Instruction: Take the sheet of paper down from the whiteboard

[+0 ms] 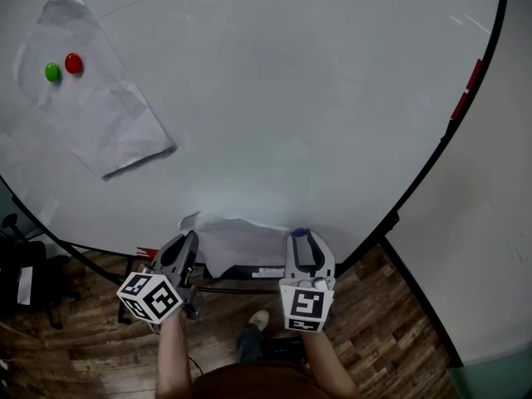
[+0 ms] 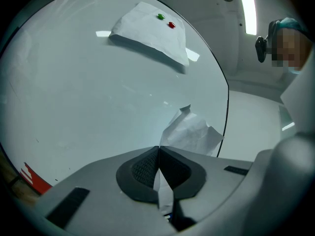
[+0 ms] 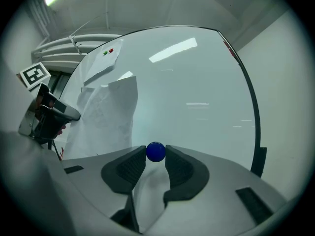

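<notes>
My left claw [image 2: 158, 154] is clamping one edge of the crumpled paper sheet [image 2: 193, 133] at the whiteboard's [image 1: 291, 98] bottom, while my right claw [image 1: 301, 236] is gripping a blue magnet [image 3: 156, 152]. The sheet is looking light, floppy and tearable, so I'm favouring gentle edge holds.

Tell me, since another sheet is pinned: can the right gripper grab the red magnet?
Probably not yet: the right gripper has its jaws shut on a blue magnet. The path across the whiteboard to the red magnet looks clear.
</notes>
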A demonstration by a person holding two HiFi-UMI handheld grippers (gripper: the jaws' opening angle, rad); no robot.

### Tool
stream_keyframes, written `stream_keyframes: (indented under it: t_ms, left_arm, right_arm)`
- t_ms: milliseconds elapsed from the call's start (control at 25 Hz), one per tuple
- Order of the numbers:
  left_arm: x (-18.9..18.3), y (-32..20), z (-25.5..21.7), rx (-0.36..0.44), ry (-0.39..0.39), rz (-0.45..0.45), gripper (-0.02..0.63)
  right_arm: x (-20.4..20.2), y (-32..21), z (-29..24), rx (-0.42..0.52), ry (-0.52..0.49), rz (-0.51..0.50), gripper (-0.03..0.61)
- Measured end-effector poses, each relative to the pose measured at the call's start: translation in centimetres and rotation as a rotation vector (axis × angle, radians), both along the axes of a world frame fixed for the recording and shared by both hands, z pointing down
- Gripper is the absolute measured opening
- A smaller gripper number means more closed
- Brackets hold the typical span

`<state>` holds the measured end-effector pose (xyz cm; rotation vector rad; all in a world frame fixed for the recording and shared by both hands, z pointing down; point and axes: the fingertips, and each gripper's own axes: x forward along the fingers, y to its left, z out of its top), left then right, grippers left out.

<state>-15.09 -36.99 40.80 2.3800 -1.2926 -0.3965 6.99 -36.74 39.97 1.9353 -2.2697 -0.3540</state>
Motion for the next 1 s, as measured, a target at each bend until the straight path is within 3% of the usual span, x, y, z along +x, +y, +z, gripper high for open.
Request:
stream_keyframes:
  t_ms: [1000]
  left_arm:
    - [0.07, 0.69, -0.08, -0.024, 0.002, 0.012, 0.023]
  right_arm:
    - [0.37, 0.31, 0.03, -0.004, -0.011, 0.001, 0.137]
